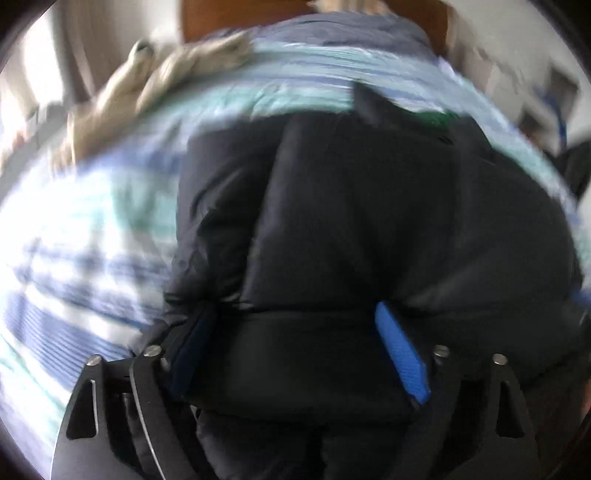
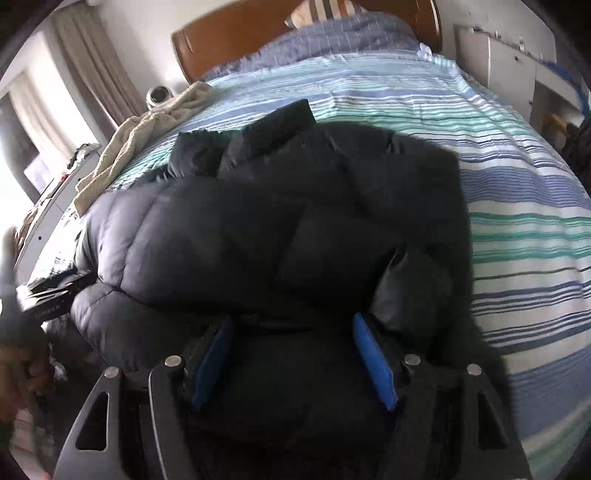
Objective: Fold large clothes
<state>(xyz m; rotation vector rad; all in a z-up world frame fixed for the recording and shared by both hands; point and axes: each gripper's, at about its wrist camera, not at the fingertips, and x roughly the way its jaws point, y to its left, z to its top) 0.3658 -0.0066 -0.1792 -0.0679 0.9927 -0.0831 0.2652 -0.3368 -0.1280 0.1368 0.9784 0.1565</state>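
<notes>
A dark navy puffer jacket (image 1: pixel 351 221) lies on a bed with a blue, green and white striped cover (image 1: pixel 92 221). In the left wrist view my left gripper (image 1: pixel 295 332) has its blue-padded fingers (image 1: pixel 402 362) spread wide, with the jacket's hem bunched between them. This view is blurred by motion. In the right wrist view the jacket (image 2: pixel 277 221) fills the middle of the bed cover (image 2: pixel 517 221). My right gripper (image 2: pixel 295 332) also has its blue-padded fingers (image 2: pixel 373 362) spread wide, with jacket fabric lying between them.
A beige towel (image 2: pixel 125 147) lies at the bed's left edge, with a small round camera-like object (image 2: pixel 159 95) behind it. A wooden headboard (image 2: pixel 240 37) and a striped pillow (image 2: pixel 321 11) are at the far end. White cabinets (image 2: pixel 509 62) stand at right.
</notes>
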